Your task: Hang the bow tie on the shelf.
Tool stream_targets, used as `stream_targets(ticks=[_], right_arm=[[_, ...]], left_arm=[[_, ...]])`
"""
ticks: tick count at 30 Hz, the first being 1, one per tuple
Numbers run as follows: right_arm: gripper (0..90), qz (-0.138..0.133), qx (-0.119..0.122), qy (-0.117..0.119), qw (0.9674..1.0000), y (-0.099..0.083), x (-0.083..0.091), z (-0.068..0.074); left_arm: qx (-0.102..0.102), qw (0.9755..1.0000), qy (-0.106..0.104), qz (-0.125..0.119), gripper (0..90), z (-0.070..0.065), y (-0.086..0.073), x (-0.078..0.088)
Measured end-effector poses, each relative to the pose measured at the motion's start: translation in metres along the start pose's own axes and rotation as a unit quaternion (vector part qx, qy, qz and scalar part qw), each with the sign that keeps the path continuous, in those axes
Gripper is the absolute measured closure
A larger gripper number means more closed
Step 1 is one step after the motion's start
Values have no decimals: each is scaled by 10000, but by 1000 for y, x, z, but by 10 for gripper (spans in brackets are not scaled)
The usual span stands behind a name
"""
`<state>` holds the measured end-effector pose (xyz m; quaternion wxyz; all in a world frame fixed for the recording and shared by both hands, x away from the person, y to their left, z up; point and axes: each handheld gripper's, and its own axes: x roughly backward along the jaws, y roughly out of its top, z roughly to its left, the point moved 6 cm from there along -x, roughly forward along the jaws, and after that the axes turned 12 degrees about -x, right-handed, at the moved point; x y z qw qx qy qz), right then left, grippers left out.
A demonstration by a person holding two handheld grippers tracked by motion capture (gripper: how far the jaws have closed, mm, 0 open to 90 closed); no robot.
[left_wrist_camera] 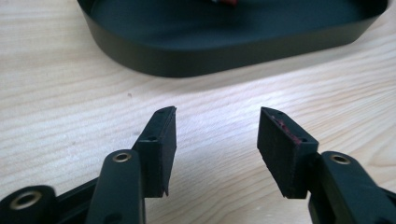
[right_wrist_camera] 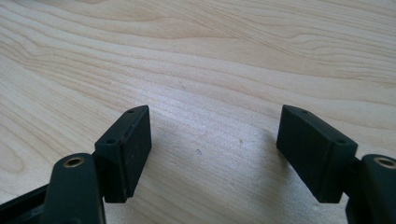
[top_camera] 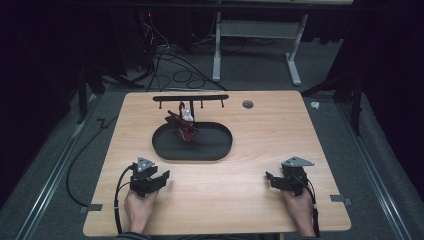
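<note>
Both grippers rest on the wooden worktop [top_camera: 240, 185], jaws released and holding nothing. Just ahead of the left gripper [left_wrist_camera: 217, 144] jaws sits a black oval tray [left_wrist_camera: 224, 51] holding a dark red crumpled object [top_camera: 183, 125]. Bare wood lies between the right gripper [right_wrist_camera: 212, 149] jaws.

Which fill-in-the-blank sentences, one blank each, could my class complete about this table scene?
1. The red object lies in a black oval ____.
2. The jaws of the left gripper stand ____.
3. The right gripper holds ____.
4. The table has a ____ top.

Missing words: tray; open; nothing; wooden
</note>
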<state>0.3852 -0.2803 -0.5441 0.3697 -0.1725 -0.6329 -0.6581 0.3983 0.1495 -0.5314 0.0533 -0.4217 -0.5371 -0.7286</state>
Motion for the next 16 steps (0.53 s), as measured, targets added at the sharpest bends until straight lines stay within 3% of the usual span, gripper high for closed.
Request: stream_targets(ticks=[4, 8, 16], right_arm=[[278, 1, 0, -1, 10000, 0, 0, 0], [278, 0, 1, -2, 10000, 0, 0, 0], [278, -4, 9, -2, 10000, 0, 0, 0]], left_arm=[[-88, 9998, 119, 97, 461, -2, -5, -8], [-213, 9993, 315, -55, 433, -6, -8, -13], [-215, 9993, 316, -38, 406, -7, -8, -13]])
